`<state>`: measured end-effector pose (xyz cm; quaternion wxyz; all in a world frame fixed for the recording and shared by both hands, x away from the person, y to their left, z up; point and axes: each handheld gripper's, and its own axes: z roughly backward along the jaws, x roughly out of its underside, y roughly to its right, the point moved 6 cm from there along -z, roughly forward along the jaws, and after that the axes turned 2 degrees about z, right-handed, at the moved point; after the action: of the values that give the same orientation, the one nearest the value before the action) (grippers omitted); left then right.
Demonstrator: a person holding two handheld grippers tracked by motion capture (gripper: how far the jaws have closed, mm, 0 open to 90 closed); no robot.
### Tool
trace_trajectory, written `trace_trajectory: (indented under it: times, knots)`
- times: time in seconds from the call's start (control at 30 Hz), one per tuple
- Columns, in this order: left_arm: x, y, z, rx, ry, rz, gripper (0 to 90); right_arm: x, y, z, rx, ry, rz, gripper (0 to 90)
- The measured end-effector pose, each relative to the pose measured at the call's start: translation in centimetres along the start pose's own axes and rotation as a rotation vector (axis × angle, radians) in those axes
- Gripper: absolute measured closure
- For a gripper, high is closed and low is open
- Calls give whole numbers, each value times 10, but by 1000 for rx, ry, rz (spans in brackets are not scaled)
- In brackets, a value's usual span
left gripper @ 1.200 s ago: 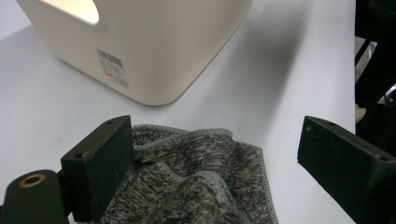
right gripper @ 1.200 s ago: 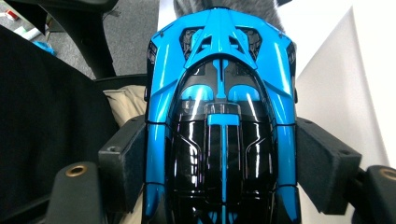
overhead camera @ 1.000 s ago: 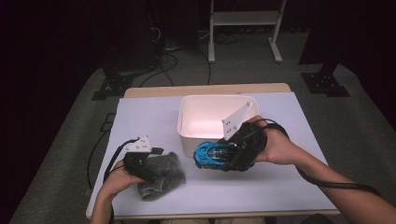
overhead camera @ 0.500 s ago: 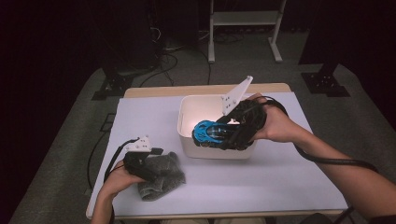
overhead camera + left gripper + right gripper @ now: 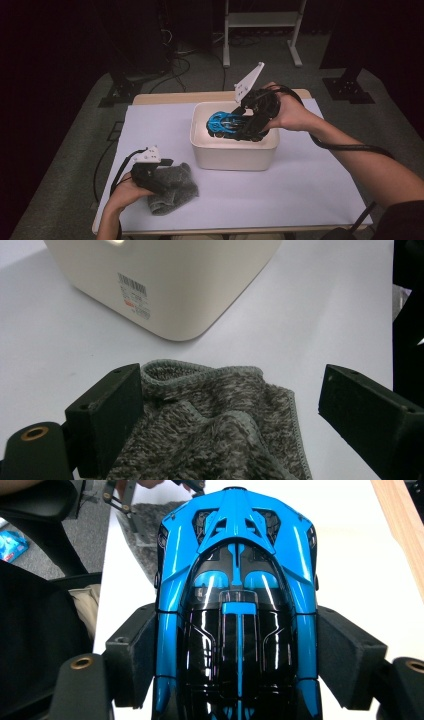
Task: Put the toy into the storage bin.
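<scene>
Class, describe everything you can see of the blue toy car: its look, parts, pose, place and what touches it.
The toy car is glossy, plastic-looking, bright blue with a black cabin and black vents. It is a low sports car shape with a blue stripe down the dark roof. The right gripper clamps it, one black jaw pressed on each side. In the high view the car is held over the open cream bin, lying roughly level with its length across the bin. Whether it touches the bin's floor cannot be told.

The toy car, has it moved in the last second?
Yes. The car, gripped in the right claw, went from in front of the bin to over its opening.
</scene>
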<state>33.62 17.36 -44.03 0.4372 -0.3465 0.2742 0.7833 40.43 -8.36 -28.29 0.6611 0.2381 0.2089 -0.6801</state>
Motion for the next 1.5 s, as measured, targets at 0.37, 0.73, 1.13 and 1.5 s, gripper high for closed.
trace_trajectory:
  times: [0.37,0.73,1.13,1.5]
  knots:
    - [1,-4,5,-18,7,5,99,11,27,-19,-30,-21,-34,251]
    - [1,-4,7,-23,10,1,99,20,43,-37,-48,-32,-60,251]
    - [1,-4,10,-23,19,5,99,30,54,-61,-74,-80,-92,251]
    - [1,-2,12,-23,26,6,99,33,55,-82,-98,-116,-91,251]
